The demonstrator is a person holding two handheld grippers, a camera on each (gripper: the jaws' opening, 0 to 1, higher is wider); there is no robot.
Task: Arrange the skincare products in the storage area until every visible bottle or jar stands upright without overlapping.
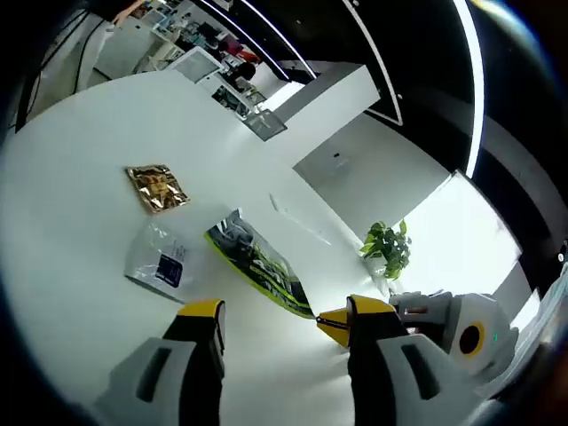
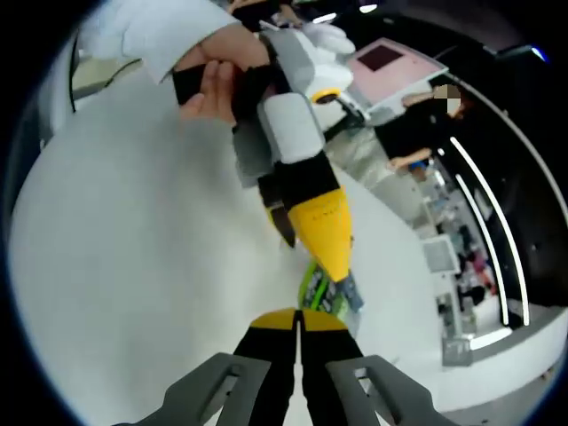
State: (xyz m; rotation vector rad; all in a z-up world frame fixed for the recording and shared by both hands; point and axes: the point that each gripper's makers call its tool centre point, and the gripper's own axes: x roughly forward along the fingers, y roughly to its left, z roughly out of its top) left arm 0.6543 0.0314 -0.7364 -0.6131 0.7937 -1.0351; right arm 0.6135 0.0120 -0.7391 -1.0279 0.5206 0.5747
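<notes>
We hold the left gripper (image 1: 271, 324), fingers spread, above the worktop (image 1: 80, 169), ready for the flat-lying packets: green (image 1: 259, 262), white (image 1: 160, 257), gold (image 1: 157, 187) farther left. Right gripper (image 2: 299, 321) fingers are pressed together, empty.

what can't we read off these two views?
- Green packet: right gripper view, mostly hidden behind the left gripper.
- Print on the gold packet and white pouch: left gripper view, too small.
- Green packet's near end: left gripper view, cut by the yellow jaw tip.
- Far shelf items: both views, too small.
</notes>
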